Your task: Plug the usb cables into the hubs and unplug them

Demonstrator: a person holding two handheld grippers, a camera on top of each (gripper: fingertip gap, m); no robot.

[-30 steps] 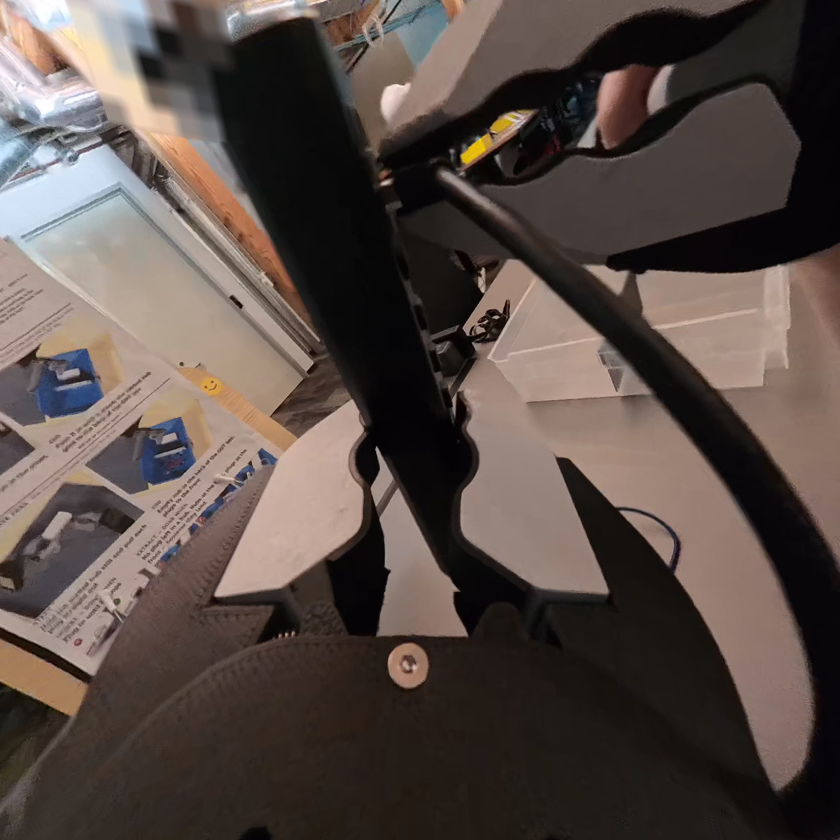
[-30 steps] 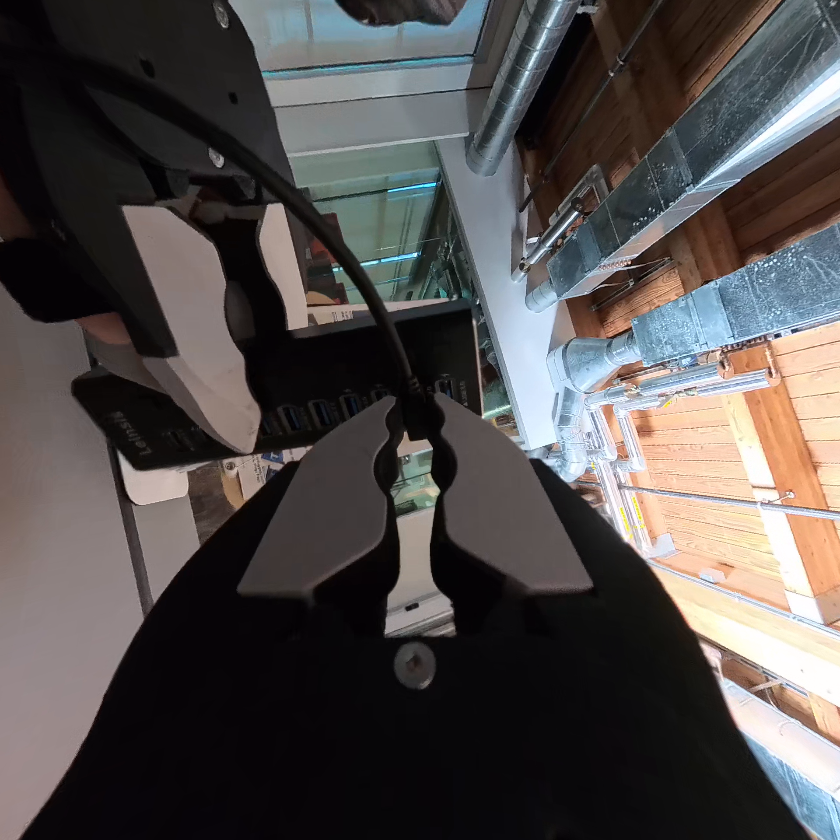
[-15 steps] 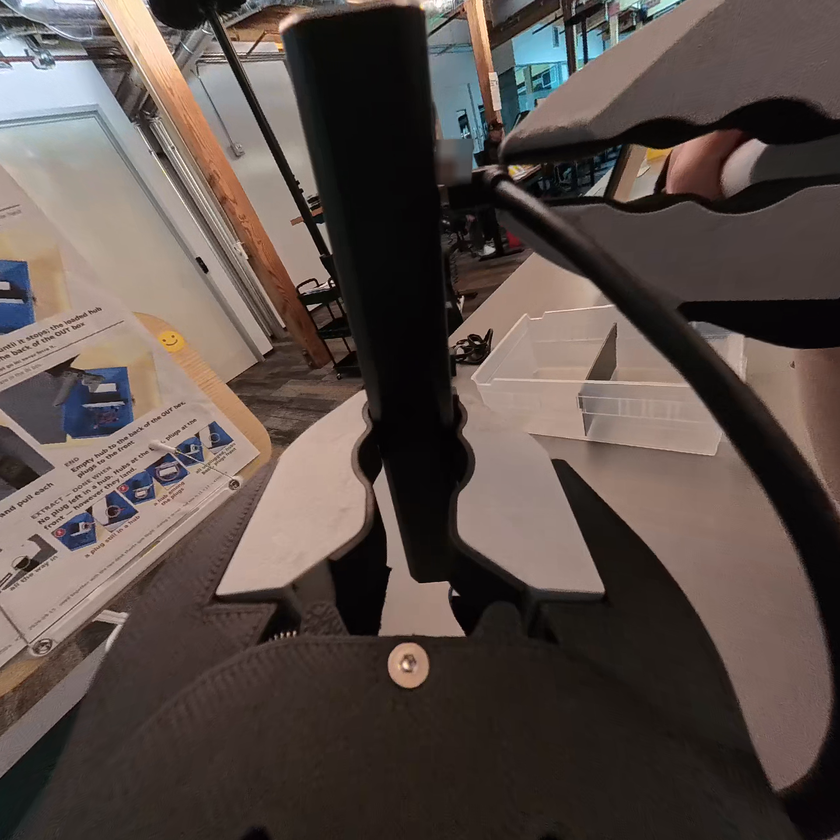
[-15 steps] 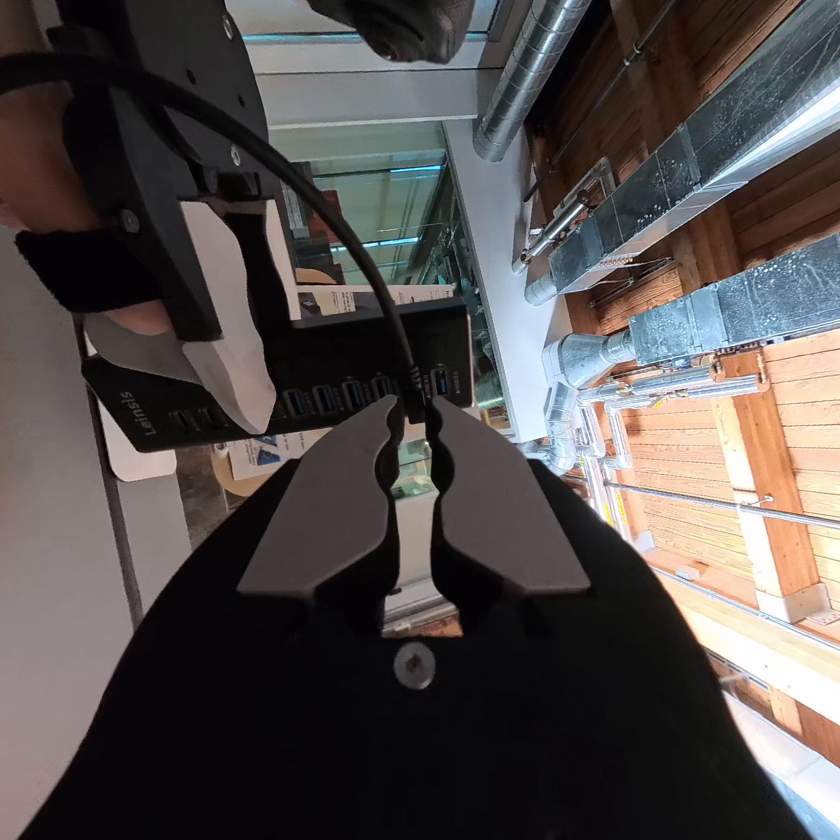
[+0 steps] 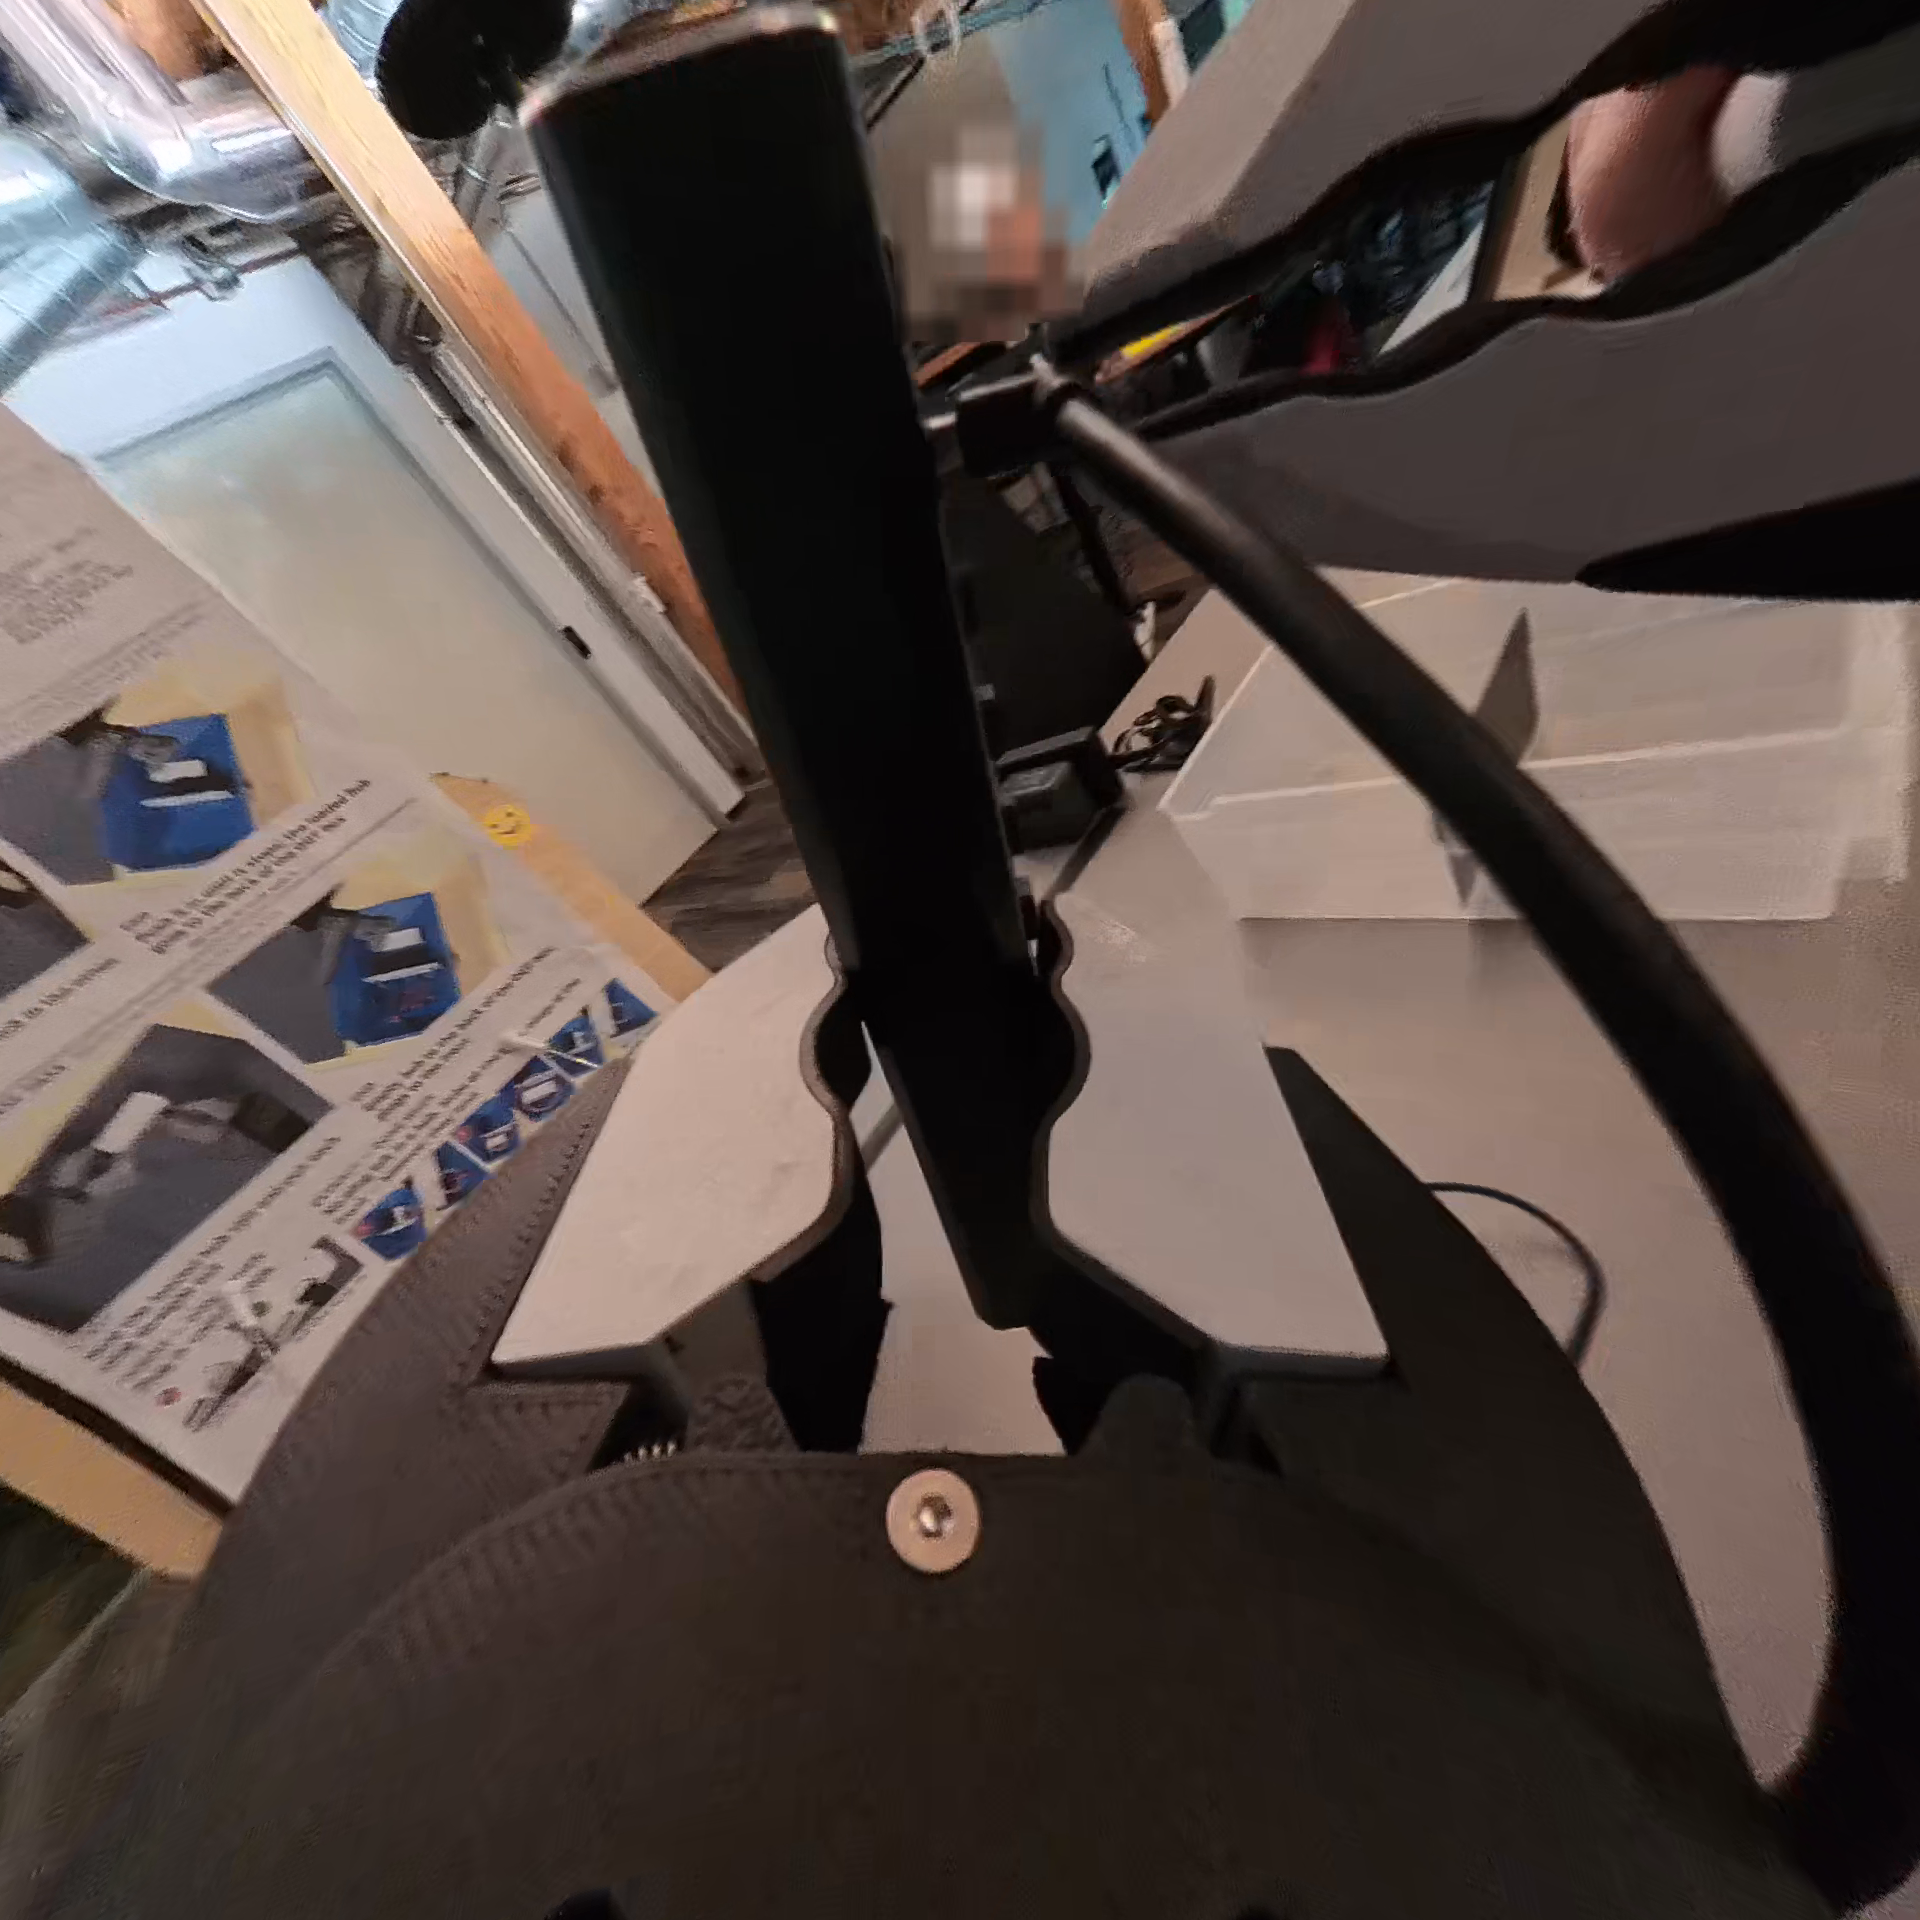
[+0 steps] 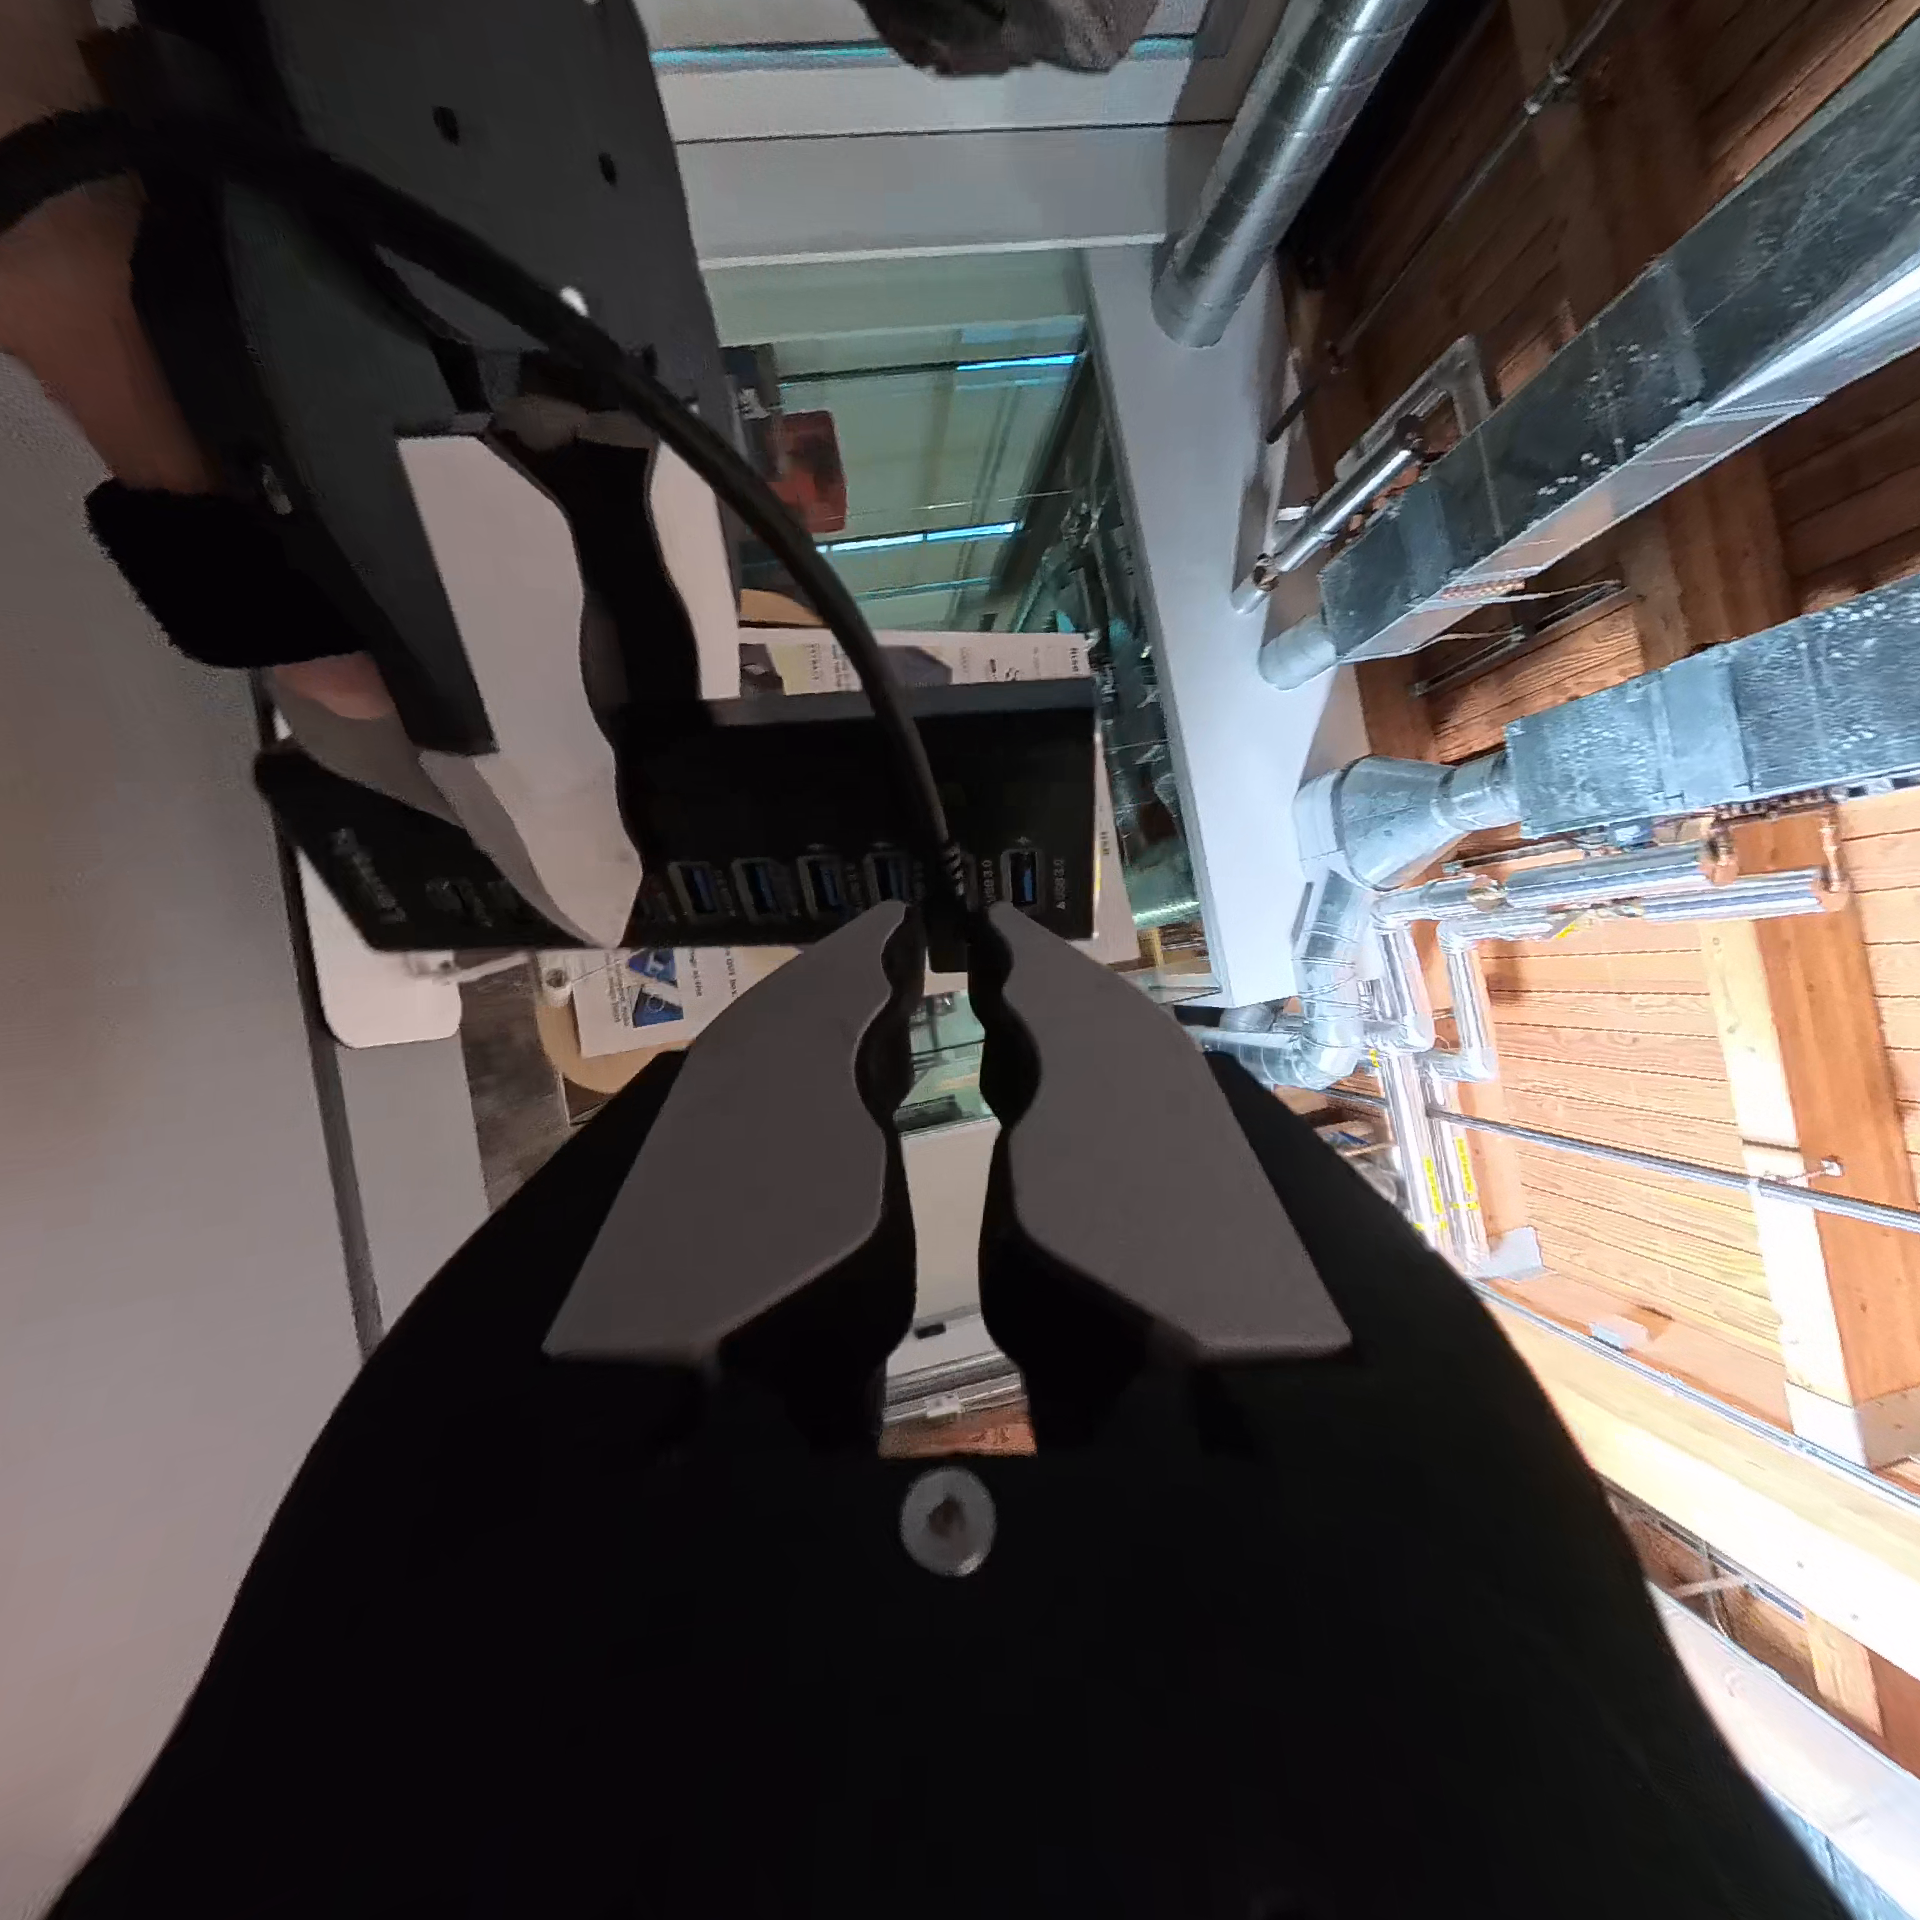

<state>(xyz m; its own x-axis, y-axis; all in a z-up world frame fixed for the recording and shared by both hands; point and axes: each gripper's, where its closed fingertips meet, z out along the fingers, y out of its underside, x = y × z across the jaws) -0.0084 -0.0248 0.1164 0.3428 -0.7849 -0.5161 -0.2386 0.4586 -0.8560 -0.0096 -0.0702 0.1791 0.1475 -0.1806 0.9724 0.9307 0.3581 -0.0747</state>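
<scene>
My left gripper (image 5: 940, 966) is shut on the lower end of a black USB hub (image 5: 790, 582) and holds it upright above the grey table (image 5: 1403, 1091). The hub (image 6: 831, 810) lies across the right wrist view, showing a row of blue ports. My right gripper (image 6: 951, 925) is shut on a black USB plug (image 6: 951, 940) at a port near the hub's free end. The plug (image 5: 992, 421) meets the hub's side. I cannot tell how deep it sits. Its black cable (image 5: 1455, 779) curves down to the right. The left gripper (image 6: 540, 831) also shows there, and the right gripper (image 5: 1455, 312) shows in the left wrist view.
A clear plastic bin (image 5: 1558, 790) with a divider stands on the table behind the cable. A printed instruction sheet (image 5: 260, 987) leans at the left. A small black adapter (image 5: 1049, 790) and a thin blue wire (image 5: 1538, 1226) lie on the table. The grippers' ends are close to 8 cm from one another.
Both grippers keep their hold. The hub and plug have tilted and shifted a little together. The plug stays at the same port.
</scene>
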